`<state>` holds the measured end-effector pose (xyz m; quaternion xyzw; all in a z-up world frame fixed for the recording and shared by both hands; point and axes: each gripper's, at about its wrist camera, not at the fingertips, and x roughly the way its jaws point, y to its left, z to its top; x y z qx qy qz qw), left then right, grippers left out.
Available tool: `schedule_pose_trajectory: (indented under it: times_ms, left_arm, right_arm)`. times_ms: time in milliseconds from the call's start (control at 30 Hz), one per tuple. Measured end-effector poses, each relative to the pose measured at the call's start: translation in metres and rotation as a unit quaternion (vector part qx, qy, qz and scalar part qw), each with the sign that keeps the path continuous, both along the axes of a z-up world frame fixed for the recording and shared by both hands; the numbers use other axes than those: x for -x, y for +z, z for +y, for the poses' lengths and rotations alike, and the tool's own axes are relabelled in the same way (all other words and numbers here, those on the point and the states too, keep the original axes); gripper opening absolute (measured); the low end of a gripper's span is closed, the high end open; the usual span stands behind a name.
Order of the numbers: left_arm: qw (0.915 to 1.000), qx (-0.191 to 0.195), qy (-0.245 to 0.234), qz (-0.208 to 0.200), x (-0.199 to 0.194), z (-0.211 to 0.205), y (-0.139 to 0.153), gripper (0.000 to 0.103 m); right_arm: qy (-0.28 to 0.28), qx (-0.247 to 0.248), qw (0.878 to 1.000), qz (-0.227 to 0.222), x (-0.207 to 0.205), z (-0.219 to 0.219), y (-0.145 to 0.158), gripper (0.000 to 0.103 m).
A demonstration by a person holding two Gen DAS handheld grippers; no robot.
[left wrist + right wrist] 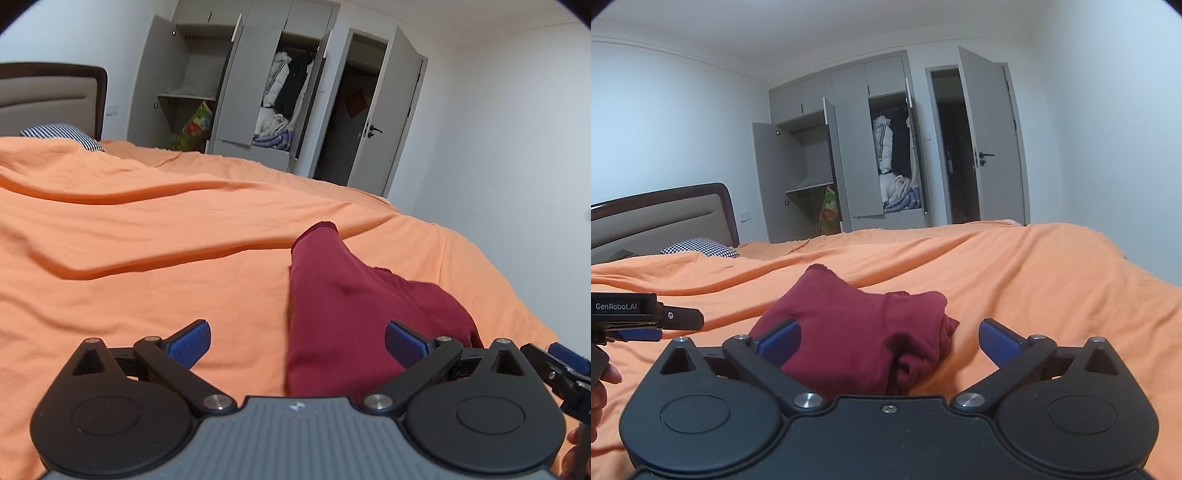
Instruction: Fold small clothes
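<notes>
In the left wrist view the left hand-held gripper (297, 345) fills the bottom of the frame, its blue pads spread wide and holding nothing. The dark red garment (343, 317) lies just right of centre on the orange bedspread (129, 266), running from the gripper's right pad up toward mid-frame, where one narrow end stands raised. At the lower right edge the tip of the other gripper pokes in.

In the right wrist view the right hand-held gripper (889, 345) is likewise wide and empty, and the garment (864, 332) sits bunched at lower centre, partly between its pads, with loose layers crumpled on its right side.

The piece looks part-folded but untidy, so my judgement is that the step in hand is taking hold for the next fold. To do it well, each gripper should close on a single clean edge or corner, not on the crumpled stack, pinching only the red cloth and not the bedspread beneath. Lifting both ends level and laying them over slowly should keep the layers from sliding.

The garment's near edge is hidden behind both gripper bodies. What kind of clothing it is cannot be made out, nor how many layers are stacked. The left view is slightly blurred around the cloth.
</notes>
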<state>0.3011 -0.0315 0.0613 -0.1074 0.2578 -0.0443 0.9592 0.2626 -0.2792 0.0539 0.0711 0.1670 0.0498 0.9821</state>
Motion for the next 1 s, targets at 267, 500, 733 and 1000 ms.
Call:
schedule_pose_trajectory:
  times_ms: [267, 500, 733, 1000]
  left_arm:
    - [0.9993, -0.028, 0.020, -0.014, 0.057, 0.006, -0.010, 0.103]
    - [0.9988, -0.046, 0.015, -0.007, 0.082, 0.004, -0.031, 0.103]
    - [0.9989, -0.046, 0.005, 0.011, 0.087, 0.001, -0.043, 0.103]
    - [0.9987, -0.047, 0.001, 0.018, 0.084, -0.001, -0.045, 0.103]
  right_arm:
    - [-0.010, 0.009, 1.000, 0.002, 0.059, 0.010, -0.011, 0.102]
    - [-0.019, 0.024, 0.999, 0.026, 0.084, 0.007, -0.029, 0.102]
    - [-0.027, 0.016, 0.999, 0.044, 0.086, 0.004, -0.040, 0.102]
    - [-0.025, 0.015, 0.998, 0.049, 0.084, 0.002, -0.043, 0.102]
